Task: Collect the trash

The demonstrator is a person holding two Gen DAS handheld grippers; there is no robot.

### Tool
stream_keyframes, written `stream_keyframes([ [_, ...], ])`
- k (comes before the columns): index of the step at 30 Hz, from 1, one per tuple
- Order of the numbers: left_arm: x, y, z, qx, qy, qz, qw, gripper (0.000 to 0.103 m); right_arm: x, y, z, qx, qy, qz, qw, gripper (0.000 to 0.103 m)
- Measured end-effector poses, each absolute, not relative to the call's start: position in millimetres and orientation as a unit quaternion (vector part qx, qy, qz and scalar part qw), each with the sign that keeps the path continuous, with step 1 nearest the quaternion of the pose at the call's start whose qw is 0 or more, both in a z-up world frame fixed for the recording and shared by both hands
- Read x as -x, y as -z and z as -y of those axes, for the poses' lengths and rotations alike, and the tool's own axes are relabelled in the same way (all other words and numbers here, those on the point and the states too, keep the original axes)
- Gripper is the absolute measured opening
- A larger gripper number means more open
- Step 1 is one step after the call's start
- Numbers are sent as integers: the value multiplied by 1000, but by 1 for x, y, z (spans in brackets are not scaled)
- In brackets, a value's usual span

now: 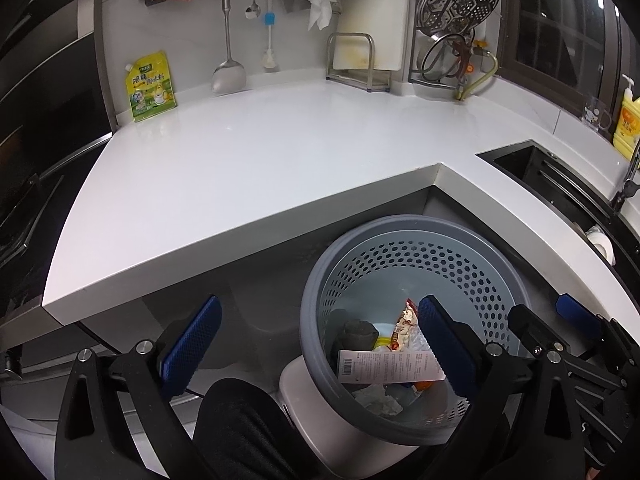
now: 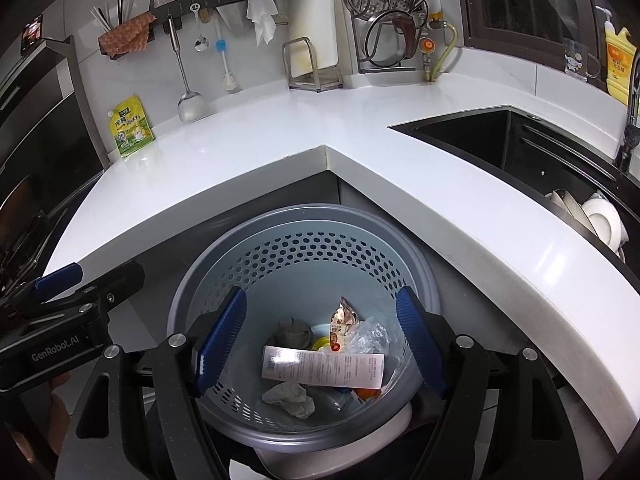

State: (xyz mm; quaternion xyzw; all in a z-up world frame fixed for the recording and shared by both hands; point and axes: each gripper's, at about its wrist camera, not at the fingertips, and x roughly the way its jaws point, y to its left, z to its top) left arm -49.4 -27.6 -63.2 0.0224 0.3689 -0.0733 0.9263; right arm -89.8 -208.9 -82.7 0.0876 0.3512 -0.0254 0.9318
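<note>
Right wrist: white carton lying crosswise in basket, both tongs spread, empty.

white corner countertop, tiled wall, dark window

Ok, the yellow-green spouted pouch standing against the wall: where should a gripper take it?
Grip the yellow-green spouted pouch across its flat upper body, below the spout, coming from the front over the white countertop. It leans upright on the wall, so only its front and side edges are free.
</note>
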Motion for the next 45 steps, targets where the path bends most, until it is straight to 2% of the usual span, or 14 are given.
stream_keyframes([
  [45,51,67,25,-29,68,-372,925,97,92,82,204,-81,24,-354,931,74],
])
